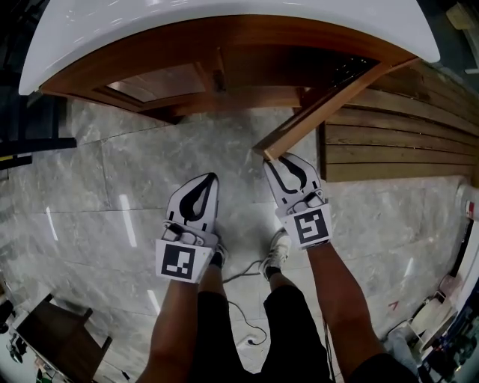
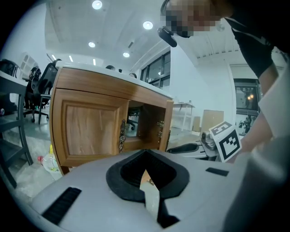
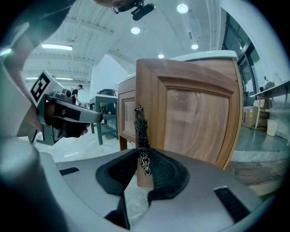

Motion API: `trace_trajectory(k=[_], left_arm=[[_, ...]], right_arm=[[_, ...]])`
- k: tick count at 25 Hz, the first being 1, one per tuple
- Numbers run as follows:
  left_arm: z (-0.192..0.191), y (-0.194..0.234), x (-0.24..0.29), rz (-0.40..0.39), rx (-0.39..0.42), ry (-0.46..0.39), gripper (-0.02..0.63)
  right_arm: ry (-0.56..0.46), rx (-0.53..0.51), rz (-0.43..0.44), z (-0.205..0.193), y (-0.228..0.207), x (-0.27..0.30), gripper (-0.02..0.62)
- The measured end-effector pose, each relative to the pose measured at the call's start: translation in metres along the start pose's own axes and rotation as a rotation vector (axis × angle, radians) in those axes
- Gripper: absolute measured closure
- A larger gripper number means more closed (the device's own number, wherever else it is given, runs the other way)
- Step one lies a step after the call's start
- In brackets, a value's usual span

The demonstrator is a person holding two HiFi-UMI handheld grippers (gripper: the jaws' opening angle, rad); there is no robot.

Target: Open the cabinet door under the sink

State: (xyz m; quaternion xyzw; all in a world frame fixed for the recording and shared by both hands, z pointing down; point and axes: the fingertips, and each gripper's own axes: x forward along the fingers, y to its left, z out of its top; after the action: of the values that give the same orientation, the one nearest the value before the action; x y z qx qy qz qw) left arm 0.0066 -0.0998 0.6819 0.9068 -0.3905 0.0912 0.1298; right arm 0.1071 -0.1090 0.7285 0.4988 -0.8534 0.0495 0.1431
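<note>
A wooden cabinet stands under the white sink top (image 1: 224, 15). Its right door (image 1: 322, 105) is swung out toward me, and the left door (image 2: 88, 127) is closed. My right gripper (image 1: 278, 158) is at the free edge of the open door. In the right gripper view its jaws (image 3: 145, 158) are shut on the lower part of the dark ornate door handle (image 3: 141, 131). My left gripper (image 1: 212, 178) hangs over the floor in front of the cabinet, apart from it. Its jaws (image 2: 145, 152) are shut on nothing. The dark cabinet opening (image 2: 145, 120) shows beyond them.
A slatted wooden platform (image 1: 397, 142) lies right of the cabinet, behind the open door. My shoes (image 1: 277, 250) and a thin cable (image 1: 251, 329) are on the marble floor. A dark low table (image 1: 60, 336) sits at the lower left. Office chairs (image 2: 38, 90) and crumpled plastic (image 2: 31, 167) are left of the cabinet.
</note>
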Motion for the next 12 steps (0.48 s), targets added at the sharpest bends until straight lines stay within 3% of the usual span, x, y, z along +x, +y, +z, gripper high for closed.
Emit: trace_trajectory(k=[7, 12], left_arm=[[-0.007, -0.035, 0.003, 0.002, 0.014, 0.017, 0.601], [-0.014, -0.054, 0.004, 0.017, 0.025, 0.034, 0.601]], right_arm=[[0.014, -0.072, 0.156, -0.013, -0.001, -0.035, 0.505], [0.033, -0.103, 0.207, -0.024, -0.005, -0.060, 0.505]])
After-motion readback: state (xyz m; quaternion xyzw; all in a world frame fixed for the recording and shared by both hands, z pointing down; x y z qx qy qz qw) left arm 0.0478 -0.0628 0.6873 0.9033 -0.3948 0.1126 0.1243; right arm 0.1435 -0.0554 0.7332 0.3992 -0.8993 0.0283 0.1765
